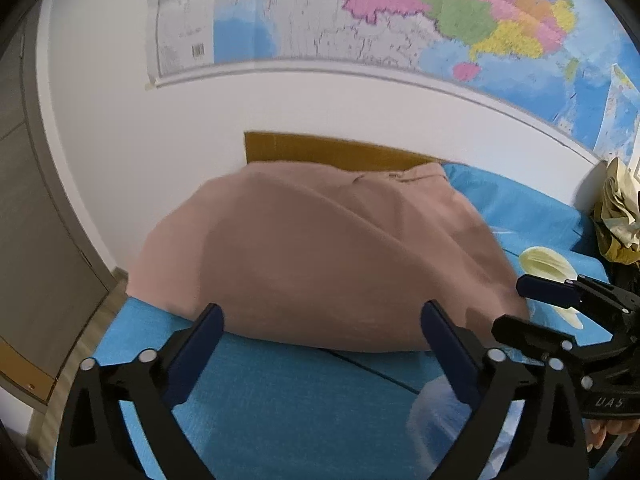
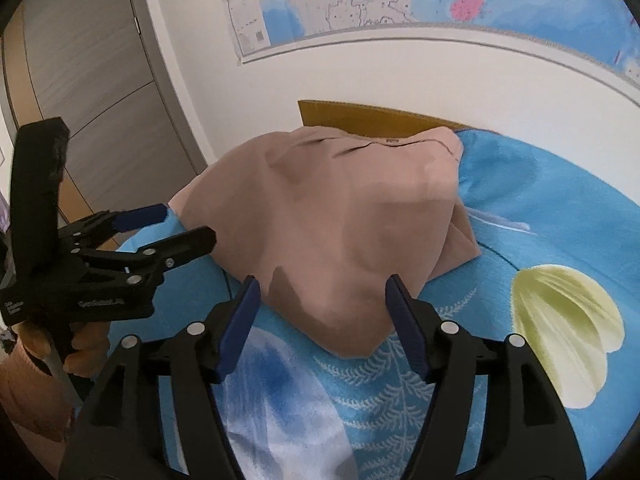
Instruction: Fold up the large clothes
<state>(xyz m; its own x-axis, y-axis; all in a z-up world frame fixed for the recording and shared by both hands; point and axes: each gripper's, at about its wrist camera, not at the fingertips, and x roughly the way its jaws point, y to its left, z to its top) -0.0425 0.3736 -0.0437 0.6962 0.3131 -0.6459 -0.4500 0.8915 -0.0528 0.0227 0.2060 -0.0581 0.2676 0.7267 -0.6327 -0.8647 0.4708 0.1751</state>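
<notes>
- While both tools are hovering just before the cloth, the work is sitting, as I judge it, between two folds: the pink garment (image 1: pixel 320 256) is lying already doubled into a broad bundle on the blue bedsheet (image 1: pixel 280 400), toward 12 o'clock from both cameras, with its far end against the brown headboard (image 1: pixel 340 152).
- The left hand-held gripper (image 1: pixel 320 340) is standing wide apart and is holding nothing; the near hem of the garment is lying between its fingertips or just past them.
- The right hand-held gripper (image 2: pixel 322 312) is also spread wide and empty, and the pointed near corner of the garment is reaching in between its fingers.
- The next move, I think, is asking each gripper to go a little forward, to pinch the near edge at two separated points, and to carry it toward 12 o'clock without pulling the layers out of line.
- How many layers are lying under the top one I cannot tell, and motion blur is softening the seam near the waistband.
- At 3 o'clock in the left view a yellowish crumpled cloth (image 1: pixel 618 216) is being cut by the edge of the picture; what it is I cannot say.
- The wall map (image 1: pixel 400 12) is being cut off at the top.
</notes>
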